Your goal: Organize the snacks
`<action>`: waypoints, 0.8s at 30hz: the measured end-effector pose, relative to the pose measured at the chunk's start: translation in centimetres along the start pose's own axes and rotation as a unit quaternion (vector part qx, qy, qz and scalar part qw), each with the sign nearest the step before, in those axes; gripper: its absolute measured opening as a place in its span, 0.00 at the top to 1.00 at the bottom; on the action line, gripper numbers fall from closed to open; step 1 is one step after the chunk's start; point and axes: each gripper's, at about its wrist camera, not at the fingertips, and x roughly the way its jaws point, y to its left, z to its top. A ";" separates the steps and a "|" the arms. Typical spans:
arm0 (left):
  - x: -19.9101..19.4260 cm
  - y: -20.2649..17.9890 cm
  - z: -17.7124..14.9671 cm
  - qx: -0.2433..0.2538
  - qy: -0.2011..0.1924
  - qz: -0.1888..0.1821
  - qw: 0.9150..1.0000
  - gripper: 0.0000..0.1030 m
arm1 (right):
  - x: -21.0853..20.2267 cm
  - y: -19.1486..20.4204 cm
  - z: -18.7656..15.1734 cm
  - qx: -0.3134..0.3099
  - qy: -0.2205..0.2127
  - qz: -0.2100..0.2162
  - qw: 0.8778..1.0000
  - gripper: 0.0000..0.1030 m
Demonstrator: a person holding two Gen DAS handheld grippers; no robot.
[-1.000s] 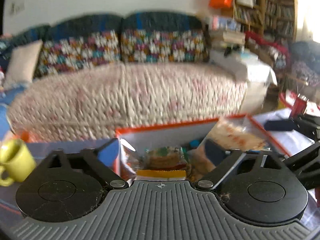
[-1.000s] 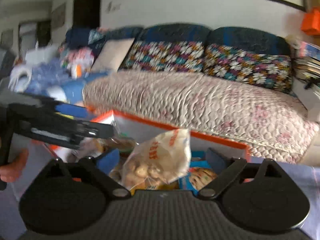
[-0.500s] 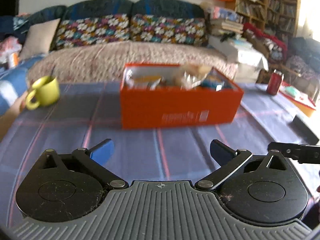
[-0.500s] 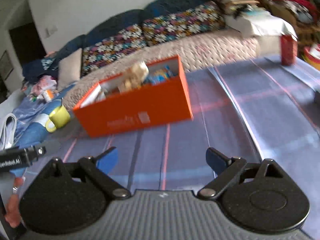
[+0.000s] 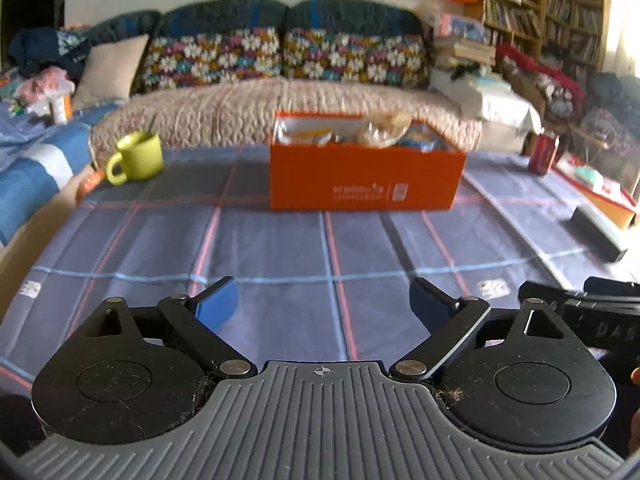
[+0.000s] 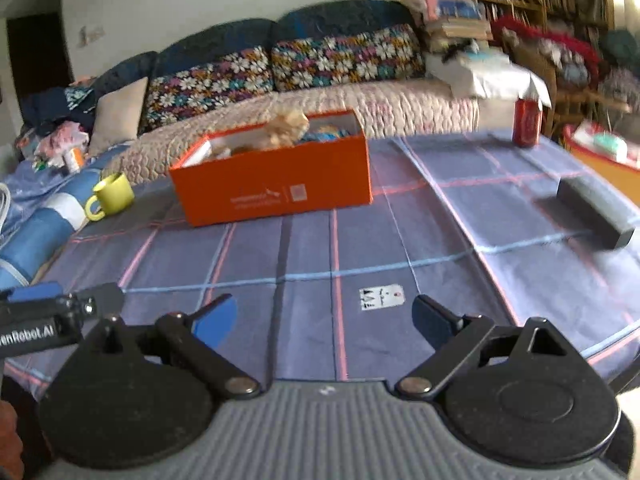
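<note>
Both tools have been drawn back from the orange box, which is now seen well apart across the table. The left tool is closing on nothing; the right tool is held spread and empty. The snacks are gathered in the box, so the task is judged nearly done.

"enRobot.AI" was read in white on the black body of the left tongs; white print on the orange box was blurred beyond reading.
</note>
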 end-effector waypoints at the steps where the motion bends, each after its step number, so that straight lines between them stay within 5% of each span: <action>1: -0.6 -0.1 0.2 0.002 -0.008 0.000 1.000 0.35 | -0.6 0.2 0.0 -0.006 -0.007 -0.001 1.000 0.10; 7: -2.9 -0.3 1.2 0.010 -0.041 0.012 0.999 0.34 | -2.5 0.6 1.0 -0.012 -0.025 0.009 1.000 0.10; 24: -3.3 -0.2 1.8 0.007 -0.041 0.009 0.999 0.39 | -2.1 0.2 1.2 0.002 -0.003 -0.001 1.000 0.10</action>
